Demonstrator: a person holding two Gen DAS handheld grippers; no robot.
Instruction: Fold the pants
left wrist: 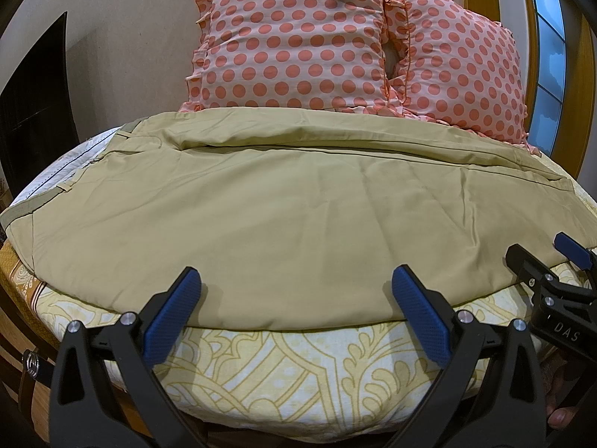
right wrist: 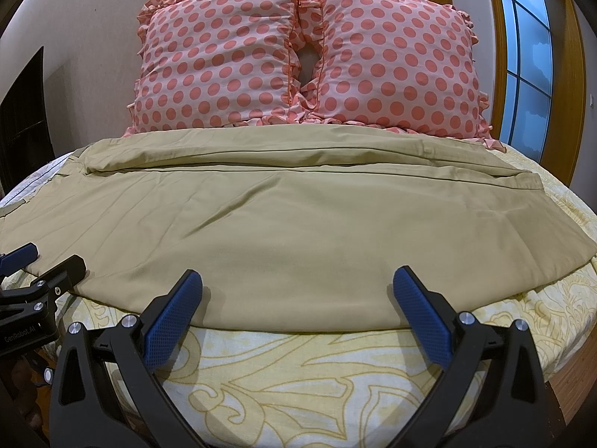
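Khaki pants [left wrist: 283, 201] lie flat across the bed, one leg laid over the other, waistband at the left, hems at the right. They also show in the right wrist view [right wrist: 298, 216]. My left gripper [left wrist: 294, 283] is open, its blue pads just over the pants' near edge, holding nothing. My right gripper [right wrist: 298, 283] is open and empty over the same near edge, further right. In the left wrist view the right gripper [left wrist: 537, 254] shows at the right edge; in the right wrist view the left gripper [right wrist: 44, 257] shows at the left edge.
The bed has a yellow patterned sheet [left wrist: 291, 373], also seen in the right wrist view [right wrist: 317, 380]. Two pink polka-dot pillows [right wrist: 231, 59] [right wrist: 395, 63] stand against the wall behind the pants. A window [right wrist: 522, 59] with a wooden frame is at the right.
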